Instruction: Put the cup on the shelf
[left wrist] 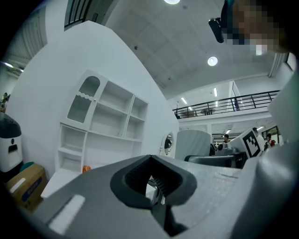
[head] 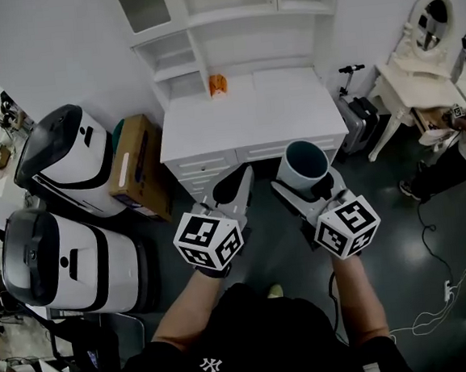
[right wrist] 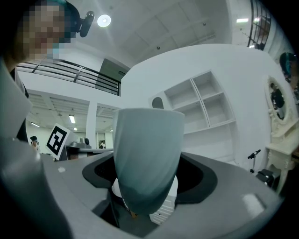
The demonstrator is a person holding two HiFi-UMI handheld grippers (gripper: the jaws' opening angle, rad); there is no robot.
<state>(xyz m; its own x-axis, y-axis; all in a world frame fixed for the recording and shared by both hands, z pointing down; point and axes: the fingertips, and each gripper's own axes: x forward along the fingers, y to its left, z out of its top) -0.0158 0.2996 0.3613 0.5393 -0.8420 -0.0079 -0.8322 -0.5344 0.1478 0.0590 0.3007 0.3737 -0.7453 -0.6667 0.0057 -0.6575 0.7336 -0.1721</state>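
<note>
Grey-blue cup [right wrist: 147, 154] clamped in jaws of right gripper [head: 307, 179] (base hidden); left gripper [head: 243, 180] clenched, empty.

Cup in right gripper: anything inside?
Head view shows the cup open-topped with a dark interior, nothing visible inside; its bottom is in shadow. The right gripper covers its lower outside.

cup [right wrist: 147, 154]: smooth, matt pale blue-grey outside, dark inside | left gripper [left wrist: 156, 189] fingers [left wrist: 84, 200]: matt grey plastic, faintly grainy | pads [left wrist: 139, 175]: dark, ribbed | marker cube [head: 348, 226]: matt black-and-white print | shelf [head: 234, 15], bench [head: 251, 119]: smooth white paint, satin | floor [head: 443, 219]: dark, glossy, mirrors lamps | box [head: 138, 161]: brown cardboard
</note>
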